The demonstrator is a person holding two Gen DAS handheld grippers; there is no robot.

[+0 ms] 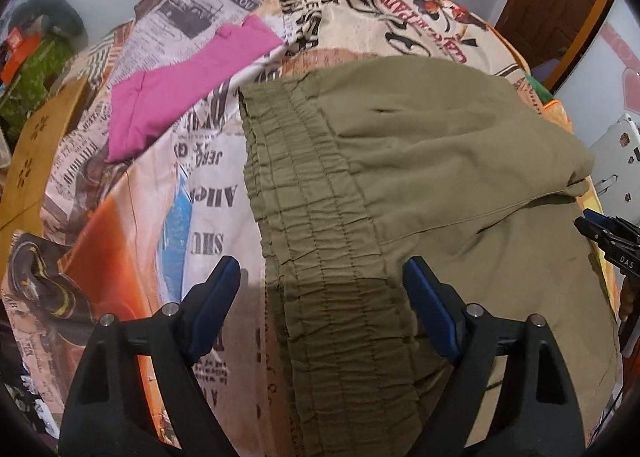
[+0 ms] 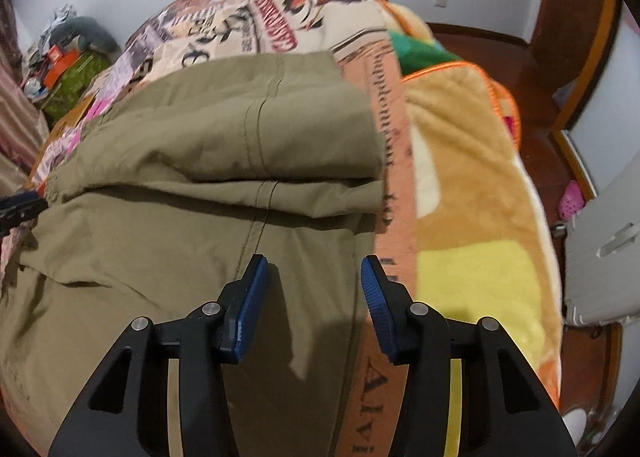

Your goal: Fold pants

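Note:
Olive-green pants (image 1: 420, 185) lie folded on the printed bedspread (image 1: 172, 185), with the elastic waistband (image 1: 316, 241) running toward me. A folded-over layer lies on top at the far end (image 2: 248, 137). My left gripper (image 1: 320, 273) is open and empty, its fingers standing on either side of the waistband just above it. My right gripper (image 2: 314, 269) is open and empty above the right edge of the pants; its tip also shows at the right of the left wrist view (image 1: 608, 233). The left gripper's tip shows at the left edge of the right wrist view (image 2: 20, 205).
A folded pink garment (image 1: 188, 85) lies on the bedspread, left of the pants and further from me. An orange-and-yellow plush blanket (image 2: 472, 193) lies right of the pants. Clutter on a green box (image 2: 68, 69) sits far left. Wooden floor (image 2: 536, 69) and a white case (image 2: 604, 257) are at right.

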